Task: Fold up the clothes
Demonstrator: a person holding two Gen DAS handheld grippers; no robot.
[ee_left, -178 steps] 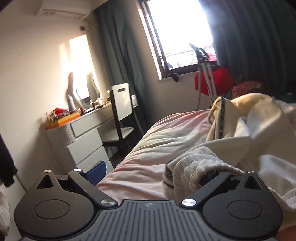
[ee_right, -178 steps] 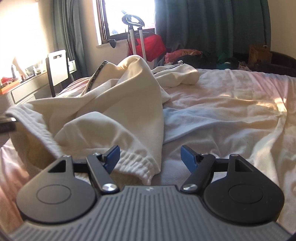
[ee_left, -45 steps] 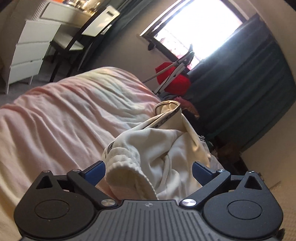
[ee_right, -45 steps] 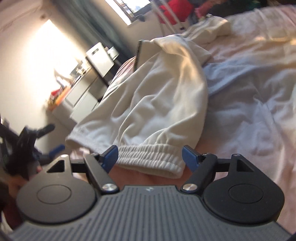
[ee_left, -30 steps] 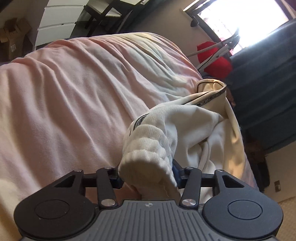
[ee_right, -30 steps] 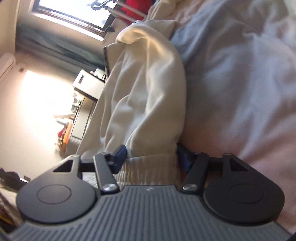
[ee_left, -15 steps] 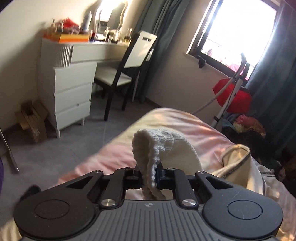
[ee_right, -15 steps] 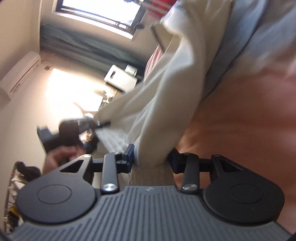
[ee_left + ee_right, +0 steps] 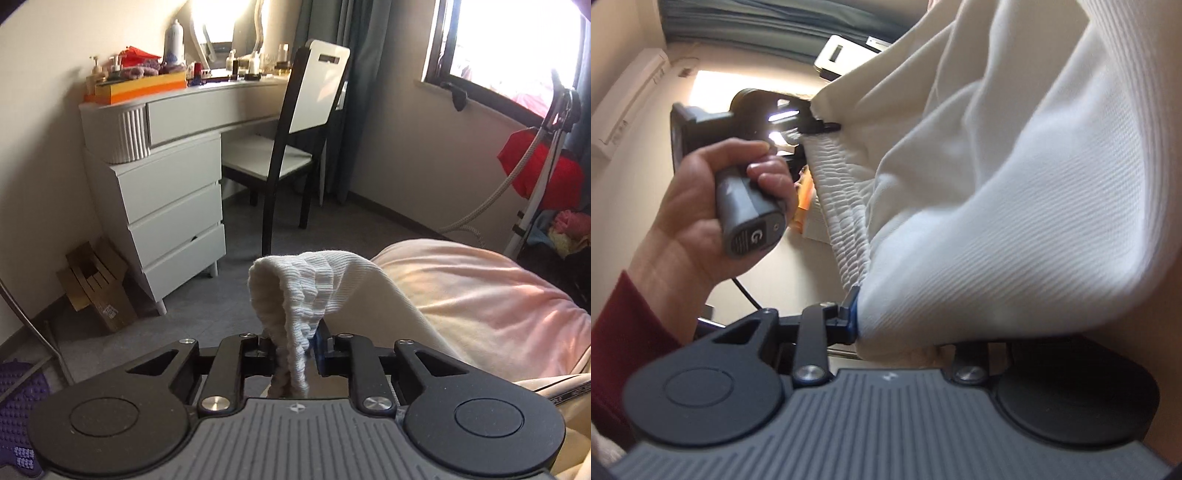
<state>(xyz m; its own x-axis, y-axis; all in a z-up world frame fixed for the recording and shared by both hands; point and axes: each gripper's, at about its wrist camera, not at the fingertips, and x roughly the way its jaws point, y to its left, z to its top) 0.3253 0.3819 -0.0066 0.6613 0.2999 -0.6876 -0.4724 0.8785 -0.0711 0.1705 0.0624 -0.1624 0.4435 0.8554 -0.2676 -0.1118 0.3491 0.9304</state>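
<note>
A cream garment with a ribbed elastic hem (image 9: 295, 291) is held up off the pink bed (image 9: 480, 295). My left gripper (image 9: 295, 347) is shut on one end of the ribbed hem. My right gripper (image 9: 886, 325) is shut on the other end; the cream cloth (image 9: 1015, 192) drapes over its right finger and hides it. In the right wrist view the ribbed hem (image 9: 838, 192) stretches between the two grippers, and the left gripper (image 9: 809, 122) shows with the hand (image 9: 701, 206) holding its handle.
A white dresser (image 9: 159, 177) with bottles and an orange box stands at left, with a black-and-white chair (image 9: 295, 129) beside it. A cardboard box (image 9: 96, 284) lies on the grey floor. A red bag (image 9: 543, 173) and a stand sit under the window.
Both grippers closed on the hem ends about a second ago and lifted the garment off the bed. The hem is now pulled taut between them.
</note>
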